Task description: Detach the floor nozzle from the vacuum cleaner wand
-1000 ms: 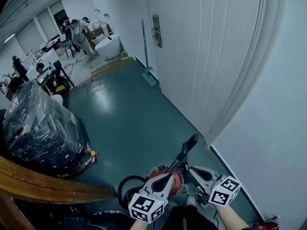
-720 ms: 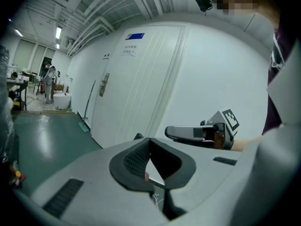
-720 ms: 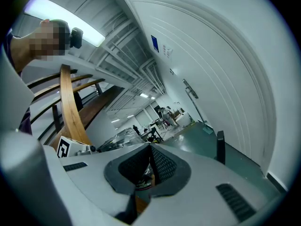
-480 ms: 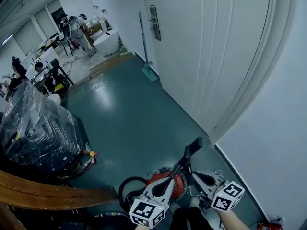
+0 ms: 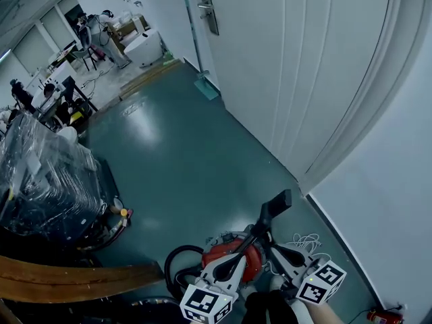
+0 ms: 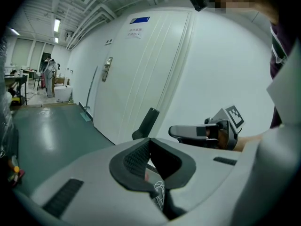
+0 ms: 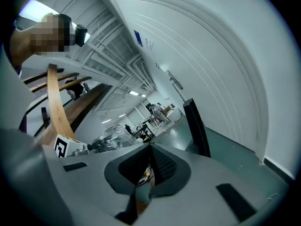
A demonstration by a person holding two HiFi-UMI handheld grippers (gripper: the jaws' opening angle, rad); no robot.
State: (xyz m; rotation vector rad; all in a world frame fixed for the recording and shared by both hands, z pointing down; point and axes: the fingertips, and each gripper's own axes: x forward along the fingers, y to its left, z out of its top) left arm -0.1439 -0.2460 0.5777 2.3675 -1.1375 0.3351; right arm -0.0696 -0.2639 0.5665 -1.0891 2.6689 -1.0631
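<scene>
A red canister vacuum (image 5: 231, 256) sits on the green floor by the white wall, with a black hose (image 5: 177, 267) coiled at its left. A black wand piece (image 5: 275, 205) slants up from it; it also shows in the left gripper view (image 6: 146, 123) and in the right gripper view (image 7: 196, 127). My left gripper (image 5: 237, 254) hangs over the red body, jaws shut and empty (image 6: 149, 144). To its right, my right gripper (image 5: 273, 250) is shut and empty too (image 7: 150, 150), just short of the wand's foot. The floor nozzle itself I cannot make out.
A white door and wall (image 5: 324, 79) run close on the right. A plastic-wrapped load (image 5: 44, 184) stands at left, a wooden handrail (image 5: 74, 279) below it. A mop (image 5: 197, 52) leans by the door. White cable (image 5: 307, 239) lies near the wall. People work far back.
Both grippers have sunk toward the vacuum, side by side and still shut. The head view has tipped down, so the red body and wand show more fully.
</scene>
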